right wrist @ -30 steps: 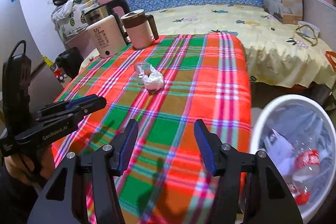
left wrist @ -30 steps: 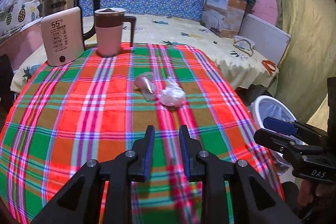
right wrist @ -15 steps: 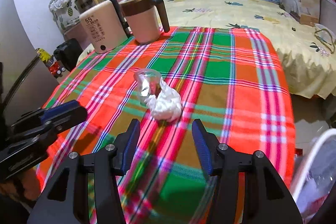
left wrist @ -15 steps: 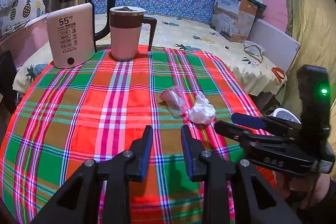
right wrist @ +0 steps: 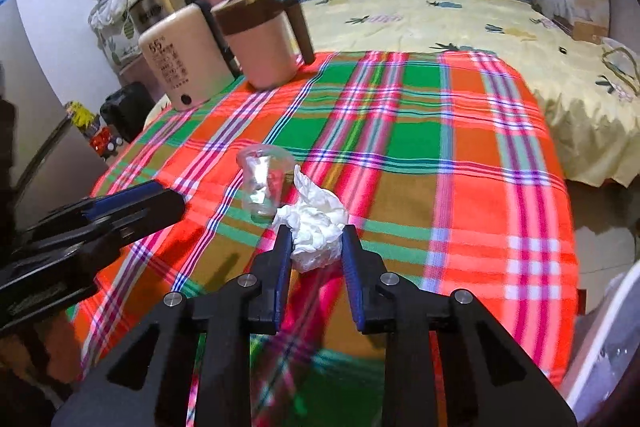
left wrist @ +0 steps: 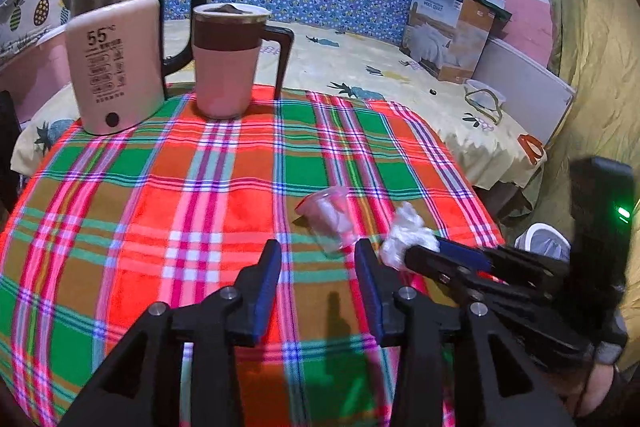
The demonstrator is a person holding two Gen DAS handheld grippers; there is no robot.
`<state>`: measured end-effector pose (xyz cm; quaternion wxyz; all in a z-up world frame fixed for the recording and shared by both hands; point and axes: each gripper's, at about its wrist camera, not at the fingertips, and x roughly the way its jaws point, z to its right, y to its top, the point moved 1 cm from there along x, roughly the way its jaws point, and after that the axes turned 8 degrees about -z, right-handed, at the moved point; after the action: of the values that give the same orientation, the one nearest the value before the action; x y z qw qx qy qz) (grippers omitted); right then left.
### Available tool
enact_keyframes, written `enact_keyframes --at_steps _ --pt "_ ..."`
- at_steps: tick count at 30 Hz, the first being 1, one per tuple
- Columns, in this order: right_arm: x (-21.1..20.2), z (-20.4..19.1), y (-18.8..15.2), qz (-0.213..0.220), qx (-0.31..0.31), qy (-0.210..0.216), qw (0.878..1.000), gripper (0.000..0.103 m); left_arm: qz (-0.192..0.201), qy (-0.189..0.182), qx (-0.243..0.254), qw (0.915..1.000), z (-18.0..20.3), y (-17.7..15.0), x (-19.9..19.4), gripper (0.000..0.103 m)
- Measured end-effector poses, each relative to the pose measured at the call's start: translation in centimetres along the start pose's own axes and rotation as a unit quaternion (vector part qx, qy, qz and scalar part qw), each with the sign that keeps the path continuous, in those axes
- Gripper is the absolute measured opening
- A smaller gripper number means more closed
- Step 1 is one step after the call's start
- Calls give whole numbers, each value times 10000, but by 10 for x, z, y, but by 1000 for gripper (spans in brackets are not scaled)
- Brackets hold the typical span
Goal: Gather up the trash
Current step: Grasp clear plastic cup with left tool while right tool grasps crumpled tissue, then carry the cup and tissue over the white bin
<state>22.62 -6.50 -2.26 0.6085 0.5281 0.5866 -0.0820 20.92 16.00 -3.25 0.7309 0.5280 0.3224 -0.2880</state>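
Crumpled tissue [right wrist: 316, 227] on plaid tablecloth [right wrist: 460, 187], touching clear plastic cup [right wrist: 262, 183] lying beside it. Right gripper [right wrist: 314, 247] jaws just closed in, pads now pressing wad's sides; grip looks seated. Judged very light, soft, compressible; may slip or unravel if pinched at loose edge, so hold through bulk. Left gripper [left wrist: 316, 263] jaws just widened, nothing between them, aimed near cup. Cup judged thin, crushable, slick; best taken across wall, gently. Bin [left wrist: 544, 241] beyond table edge.
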Motion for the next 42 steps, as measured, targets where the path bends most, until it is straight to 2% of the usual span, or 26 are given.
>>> enact_keyframes --at_steps 4,11,13,15,24,42 --pt "-17 15 -10 104 163 -11 9998 27 -107 -9 -112 9999 8 8 22 41" --pt "-27 37 -21 160 428 -34 9989 27 -247 294 -222 9990 19 17 55 40" --pt "-31 41 -23 194 498 -55 9986 27 -270 366 -181 9988 22 16 60 33" --pt "-37 45 -27 250 548 -77 9982 27 -264 422 -118 9987 24 15 61 32" --pt "-69 52 -44 510 687 -243 9960 27 -80 182 245 9995 54 -1 28 31" --pt "-123 64 -93 795 940 -572 9907 27 127 -370 793 9961 131 -59 -44 31"
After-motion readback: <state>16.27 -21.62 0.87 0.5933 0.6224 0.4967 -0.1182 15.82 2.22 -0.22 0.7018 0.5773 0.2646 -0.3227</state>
